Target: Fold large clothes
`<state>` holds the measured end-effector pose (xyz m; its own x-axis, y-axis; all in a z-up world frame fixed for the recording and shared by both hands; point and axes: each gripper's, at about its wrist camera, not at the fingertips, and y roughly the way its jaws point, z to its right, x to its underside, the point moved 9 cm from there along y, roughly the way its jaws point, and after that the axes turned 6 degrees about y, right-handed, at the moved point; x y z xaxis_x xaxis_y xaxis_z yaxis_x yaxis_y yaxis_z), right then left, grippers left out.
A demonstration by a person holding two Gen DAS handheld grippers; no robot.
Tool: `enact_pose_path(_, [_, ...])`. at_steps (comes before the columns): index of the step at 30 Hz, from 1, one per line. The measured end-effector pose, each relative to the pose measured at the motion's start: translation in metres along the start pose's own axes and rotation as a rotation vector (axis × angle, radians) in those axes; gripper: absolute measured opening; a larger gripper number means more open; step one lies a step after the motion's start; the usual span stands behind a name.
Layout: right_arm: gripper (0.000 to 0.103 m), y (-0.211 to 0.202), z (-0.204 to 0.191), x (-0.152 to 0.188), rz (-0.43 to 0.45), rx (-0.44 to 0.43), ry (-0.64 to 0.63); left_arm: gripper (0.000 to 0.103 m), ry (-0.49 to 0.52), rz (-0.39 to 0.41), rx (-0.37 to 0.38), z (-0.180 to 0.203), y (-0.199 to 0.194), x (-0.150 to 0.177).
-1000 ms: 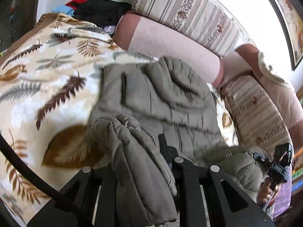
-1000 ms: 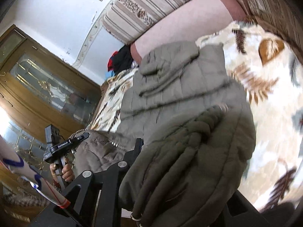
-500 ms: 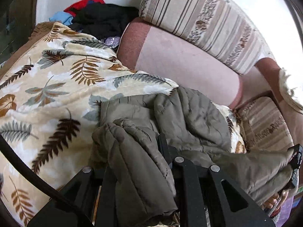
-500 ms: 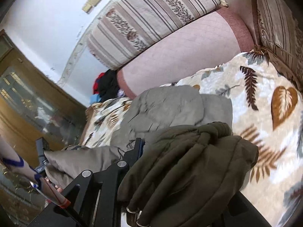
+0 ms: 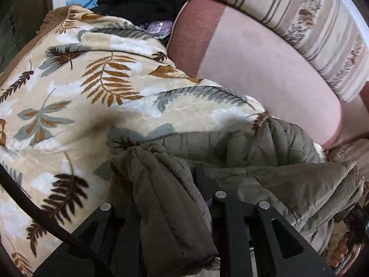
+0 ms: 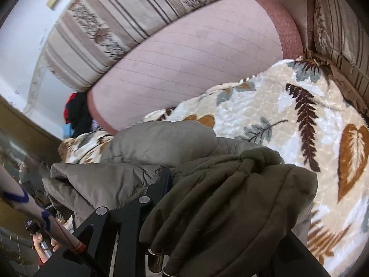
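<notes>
Here the olive-green quilted puffer jacket (image 5: 230, 152) lies across the lower middle of both frames, on the cream fleece blanket printed with brown and grey fern leaves (image 5: 92, 92); the left gripper (image 5: 175, 210) has its jaws pinching a bunched wad of the jacket's edge, and the right gripper (image 6: 207, 207) likewise seems clamped on a thick gathered fold, though the cloth hides the far finger; between the two the lifted edge runs side to side, its long axis across the frame, with the flat rest of the jacket lying ahead of both sets of jaws, toward the pink quilted sofa backrest (image 6: 196, 57); neither hand looks nearer, so the fold likely goes forward, both together.
</notes>
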<state>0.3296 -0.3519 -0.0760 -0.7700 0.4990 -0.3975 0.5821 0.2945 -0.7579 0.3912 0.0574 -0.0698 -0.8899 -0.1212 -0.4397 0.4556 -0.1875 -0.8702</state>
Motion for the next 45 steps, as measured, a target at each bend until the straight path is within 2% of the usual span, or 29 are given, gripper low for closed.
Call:
enact_pose_path(4, [0.027, 0.030, 0.010, -0.004, -0.026, 0.035, 0.033, 0.020, -0.010, -0.018, -0.032, 0.002, 0.016, 0.001])
enact_pose_path(6, [0.028, 0.034, 0.014, -0.004, -0.030, 0.031, 0.060, 0.025, -0.019, -0.024, 0.003, 0.002, 0.010, -0.001])
enact_pose_path(8, [0.033, 0.026, 0.012, -0.005, -0.019, -0.004, 0.078, 0.033, -0.047, -0.011, 0.075, 0.003, -0.001, -0.004])
enact_pose_path(10, [0.050, 0.011, 0.008, -0.006, 0.001, -0.070, 0.098, 0.053, -0.103, 0.014, 0.202, 0.004, -0.019, -0.007])
enact_pose_path(11, [0.068, 0.002, 0.005, -0.007, 0.021, -0.107, 0.105, 0.057, -0.133, 0.031, 0.257, 0.005, -0.029, -0.008])
enact_pose_path(12, [0.076, -0.007, 0.002, -0.010, 0.048, -0.120, 0.108, 0.067, -0.157, 0.049, 0.301, 0.006, -0.038, -0.010])
enact_pose_path(13, [0.078, -0.018, 0.000, -0.012, 0.087, -0.126, 0.108, 0.075, -0.169, 0.063, 0.327, 0.009, -0.045, -0.011])
enact_pose_path(15, [0.091, -0.041, -0.008, -0.016, 0.145, -0.165, 0.084, 0.082, -0.177, 0.117, 0.380, 0.015, -0.064, -0.013])
enact_pose_path(16, [0.091, -0.050, -0.012, -0.016, 0.176, -0.161, 0.064, 0.083, -0.166, 0.129, 0.386, 0.019, -0.069, -0.014])
enact_pose_path(18, [0.092, -0.061, -0.022, -0.012, 0.227, -0.103, -0.026, 0.084, -0.108, 0.155, 0.358, 0.035, -0.078, -0.011])
enact_pose_path(21, [0.092, -0.045, -0.035, 0.005, 0.215, 0.020, -0.177, 0.086, 0.064, 0.180, 0.226, 0.070, -0.072, -0.002])
enact_pose_path(24, [0.092, -0.011, -0.036, 0.018, 0.199, 0.136, -0.282, 0.086, 0.202, 0.165, 0.104, 0.100, -0.039, 0.013])
enact_pose_path(26, [0.092, 0.013, -0.030, 0.018, 0.195, 0.209, -0.329, 0.086, 0.236, 0.133, 0.038, 0.110, -0.008, 0.018])
enact_pose_path(28, [0.092, 0.035, -0.023, 0.013, 0.176, 0.248, -0.338, 0.086, 0.232, 0.103, -0.003, 0.113, 0.026, 0.014])
enact_pose_path(33, [0.092, 0.071, -0.004, -0.013, 0.152, 0.233, -0.286, 0.092, 0.189, 0.098, -0.020, 0.110, 0.071, -0.015])
enact_pose_path(37, [0.096, 0.098, 0.013, -0.034, 0.132, 0.213, -0.205, 0.094, 0.199, 0.110, -0.029, 0.118, 0.091, -0.030])
enact_pose_path(41, [0.098, 0.111, 0.021, -0.041, 0.136, 0.204, -0.189, 0.095, 0.204, 0.110, -0.038, 0.120, 0.097, -0.034])
enact_pose_path(45, [0.095, 0.094, 0.014, -0.040, 0.154, 0.254, -0.209, 0.095, 0.186, 0.087, -0.019, 0.114, 0.073, -0.022])
